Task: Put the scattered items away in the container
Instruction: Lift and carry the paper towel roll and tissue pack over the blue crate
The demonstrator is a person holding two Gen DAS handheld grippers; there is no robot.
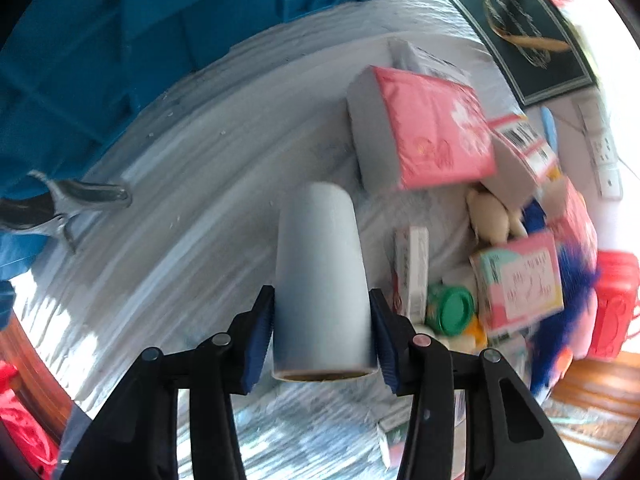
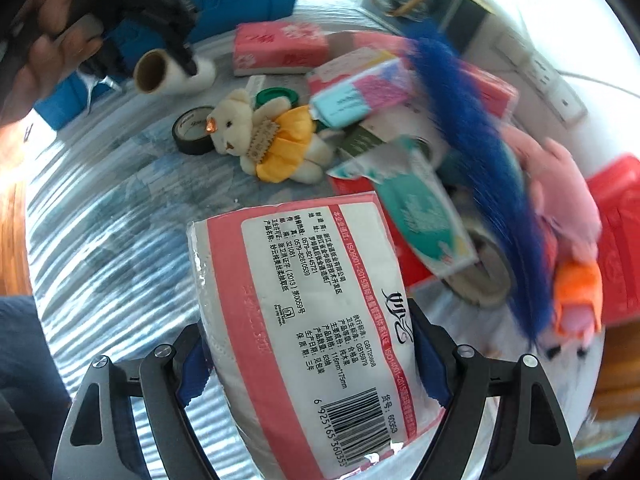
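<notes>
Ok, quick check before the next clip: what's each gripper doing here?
Left gripper: shut on the white film roll.
Right gripper: shut on the pink-and-white tissue pack.

Between our left jaws, a smooth filmy roll (image 1: 322, 280); between our right, a glossy plastic-wrapped tissue pack (image 2: 308, 320); beyond, a plush bear (image 2: 264, 136).

Striped tbl cover (image 2: 100, 240) w/ teddy (image 2: 268, 140), tape (image 2: 192, 130)

The tissue pack (image 2: 316, 320) label reads "ISO9001-2015", "GB/T20808", barcode "6925165360353".
</notes>
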